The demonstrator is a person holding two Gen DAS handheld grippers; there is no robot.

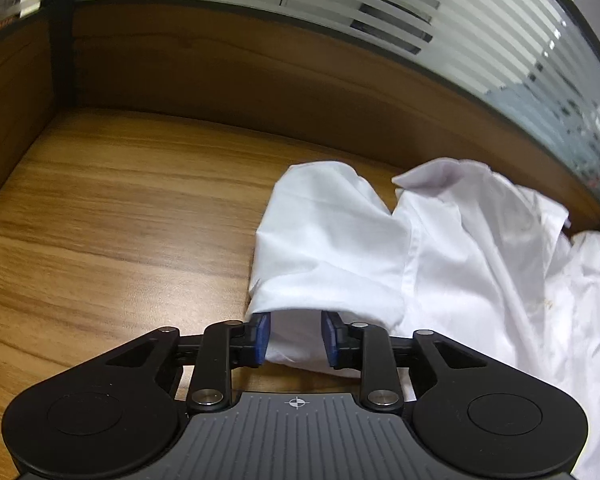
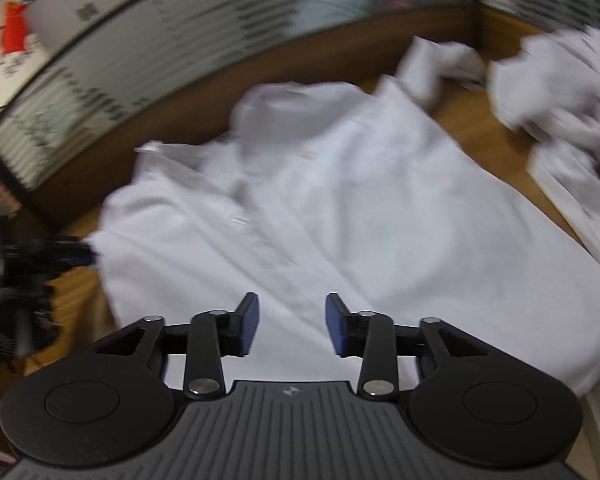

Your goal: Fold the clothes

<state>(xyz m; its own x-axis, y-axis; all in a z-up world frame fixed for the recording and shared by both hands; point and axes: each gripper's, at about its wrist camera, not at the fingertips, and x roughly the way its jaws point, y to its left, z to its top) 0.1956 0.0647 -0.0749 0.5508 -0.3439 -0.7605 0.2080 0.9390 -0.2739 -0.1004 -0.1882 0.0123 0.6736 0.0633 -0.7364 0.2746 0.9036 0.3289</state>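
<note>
The white shirt (image 2: 340, 208) lay spread on the wooden table (image 1: 112, 216), collar toward the far partition, one sleeve (image 1: 324, 248) folded across the table. The left gripper (image 1: 295, 338) stood partly open with the sleeve's edge between its pads, seemingly not pinched; the right gripper (image 2: 291, 326) hung open above the hem, holding nothing. The fold would go best with each edge flattened before regrasping. Counted: one spread shirt, two grippers, one crumpled white heap (image 2: 560, 92) beyond
</note>
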